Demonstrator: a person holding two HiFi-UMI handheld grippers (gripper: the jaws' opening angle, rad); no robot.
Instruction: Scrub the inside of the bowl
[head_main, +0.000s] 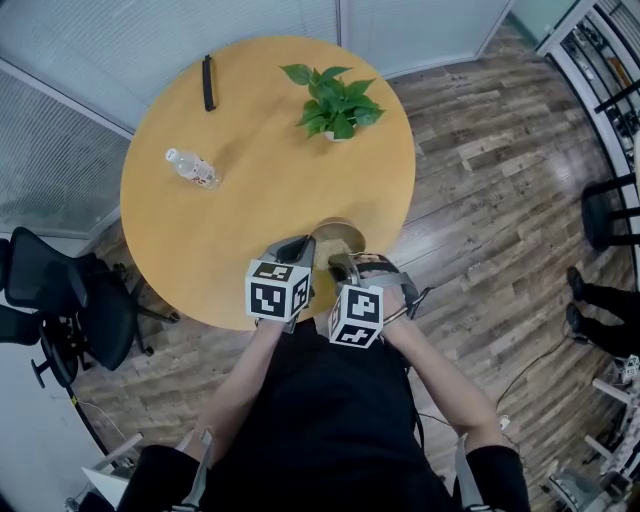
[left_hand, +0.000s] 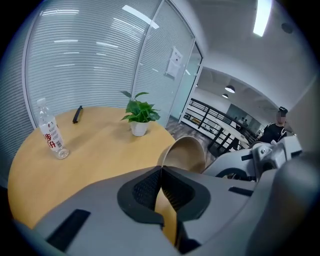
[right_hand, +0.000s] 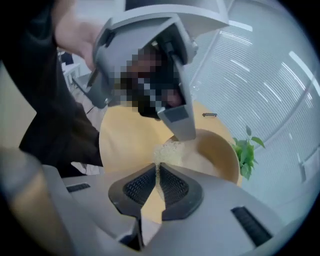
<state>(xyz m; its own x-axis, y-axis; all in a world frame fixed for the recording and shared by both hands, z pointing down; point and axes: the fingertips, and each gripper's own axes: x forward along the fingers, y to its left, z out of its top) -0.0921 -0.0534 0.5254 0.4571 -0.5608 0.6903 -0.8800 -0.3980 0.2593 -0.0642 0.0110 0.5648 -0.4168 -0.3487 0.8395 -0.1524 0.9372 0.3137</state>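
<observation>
The bowl (head_main: 338, 235) sits at the near edge of the round table (head_main: 200, 230), right in front of you. It looks tipped up, w/ the inside facing you.

Your left gripper (left_hand: 161, 170) is clamped on the rim, w/ the bowl wall pinched between its pads. Your right gripper (right_hand: 157, 167) is clenched on a pale scrub pad (right_hand: 167, 149). The pad is inside the bowl, seemingly against the wall just under the left gripper's tip.

Step in hand, as I read it: scrubbing the inner wall. To do it well:
- **Grip:** Hold the rim firm. The bowl is held by one spot only & is close to the table edge, so a hard push could twist it or shove it off.
- **Coverage:** Work the pad in small circles from rim down to the bottom, then round the far wall.
- **Pad angle:** Roll your wrist so the pad's flat face meets the curve. Not much pad shows past the jaws, so go light or the jaw tips will scrape.
- **Clearance:** The two grippers are v. close, so sweep away from the left one.

Plant (head_main: 335, 100), water bottle (head_main: 193, 168) & a black bar (head_main: 208, 82) lie well apart across the table, no bother. An office chair (head_main: 60, 300) stands on the floor to your left.
</observation>
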